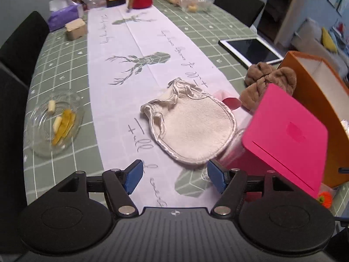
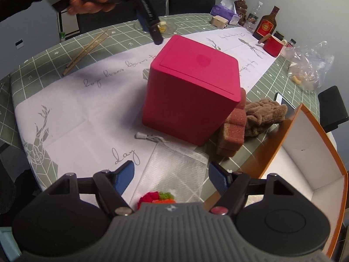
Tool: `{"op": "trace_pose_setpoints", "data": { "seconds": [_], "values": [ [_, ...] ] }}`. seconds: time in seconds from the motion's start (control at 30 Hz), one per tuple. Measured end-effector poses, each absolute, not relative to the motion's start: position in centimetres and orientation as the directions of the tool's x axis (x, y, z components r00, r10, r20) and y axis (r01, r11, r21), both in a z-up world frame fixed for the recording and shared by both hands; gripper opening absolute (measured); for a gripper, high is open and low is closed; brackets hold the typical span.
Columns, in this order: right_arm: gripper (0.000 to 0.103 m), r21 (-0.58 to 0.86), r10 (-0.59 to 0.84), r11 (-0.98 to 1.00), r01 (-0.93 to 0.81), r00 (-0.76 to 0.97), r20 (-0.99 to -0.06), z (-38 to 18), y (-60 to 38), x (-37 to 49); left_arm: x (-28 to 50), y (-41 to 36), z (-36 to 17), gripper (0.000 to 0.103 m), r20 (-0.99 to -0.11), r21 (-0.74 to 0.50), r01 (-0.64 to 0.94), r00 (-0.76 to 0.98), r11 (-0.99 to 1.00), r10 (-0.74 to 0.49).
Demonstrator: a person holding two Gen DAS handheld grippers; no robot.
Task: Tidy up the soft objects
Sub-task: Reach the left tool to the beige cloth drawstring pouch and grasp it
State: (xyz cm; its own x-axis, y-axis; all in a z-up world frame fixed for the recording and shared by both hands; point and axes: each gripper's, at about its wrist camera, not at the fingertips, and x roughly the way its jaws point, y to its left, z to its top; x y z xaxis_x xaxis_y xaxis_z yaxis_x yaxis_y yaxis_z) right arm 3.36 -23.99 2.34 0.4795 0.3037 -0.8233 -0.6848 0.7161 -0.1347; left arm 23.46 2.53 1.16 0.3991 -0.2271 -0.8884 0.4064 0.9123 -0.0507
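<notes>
Only my left view shows the cream mitt (image 1: 192, 124) mid-frame; both my hand-held grippers (image 1: 175, 175) (image 2: 171, 174) released, bare runner (image 2: 87, 113) left of the pink box (image 2: 192, 96).

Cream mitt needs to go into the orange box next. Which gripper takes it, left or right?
Left, probably. The left gripper is open with the cream mitt lying directly ahead of its fingertips. The right gripper faces a mesh bag, and the pink cube hides the mitt.

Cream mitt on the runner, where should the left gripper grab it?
Judging by its pose, the cream mitt lies flat, so its rounded body offers nothing to pinch. Take the bunched, raised cuff at its far-left end, coming down from above with the open left gripper.
</notes>
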Motion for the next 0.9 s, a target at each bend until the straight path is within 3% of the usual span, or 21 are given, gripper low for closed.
{"op": "trace_pose_setpoints", "data": {
  "seconds": [0.33, 0.8, 0.87, 0.9],
  "values": [
    [0.074, -0.121, 0.312, 0.699, -0.705, 0.453, -0.835, 2.0, -22.9, 3.9, 29.8, 3.6, -3.1, 0.08, -0.876, -0.252, 0.198, 0.37, 0.947, -0.311],
    [0.074, -0.111, 0.313, 0.676, -0.729, 0.42, -0.852, 1.3, -22.2, 4.3, 32.9, 2.5, -5.7, 0.079, -0.845, -0.319, 0.148, 0.402, 0.936, -0.351],
    [0.074, -0.11, 0.311, 0.676, -0.729, 0.417, -0.854, 1.2, -22.2, 4.3, 32.8, 2.1, -5.7, 0.07, -0.844, -0.302, 0.157, 0.414, 0.94, -0.34],
    [0.074, -0.111, 0.309, 0.676, -0.728, 0.417, -0.855, 1.1, -22.3, 4.4, 32.7, 2.0, -5.8, 0.059, -0.845, -0.293, 0.159, 0.42, 0.943, -0.333]
  ]
}}
